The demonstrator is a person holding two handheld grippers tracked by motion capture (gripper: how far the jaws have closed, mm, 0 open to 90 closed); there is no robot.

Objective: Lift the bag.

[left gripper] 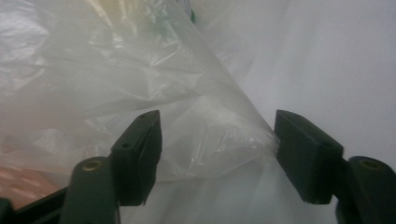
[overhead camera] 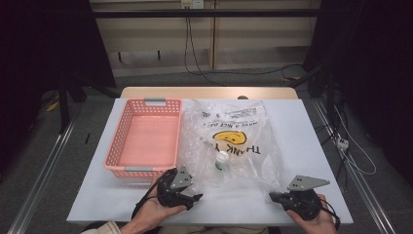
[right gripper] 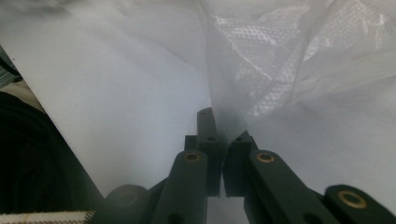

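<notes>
A clear plastic bag (overhead camera: 234, 141) with a yellow smiley face and black lettering lies crumpled on the white table (overhead camera: 311, 126). Inside it sits a small bottle (overhead camera: 222, 161) with a white cap. My left gripper (overhead camera: 197, 197) is at the bag's near left corner. In the left gripper view the left gripper (left gripper: 217, 126) stands open, with a fold of the bag (left gripper: 187, 93) between the jaws and not pinched. My right gripper (overhead camera: 272, 196) is at the bag's near right corner. In the right gripper view the right gripper (right gripper: 223, 140) is shut on a thin strip of the bag (right gripper: 280, 60).
A pink perforated basket (overhead camera: 117, 141) stands left of the bag, with nothing in it. The table's front edge runs just below both hands. Cables trail on the floor behind the table and to its right.
</notes>
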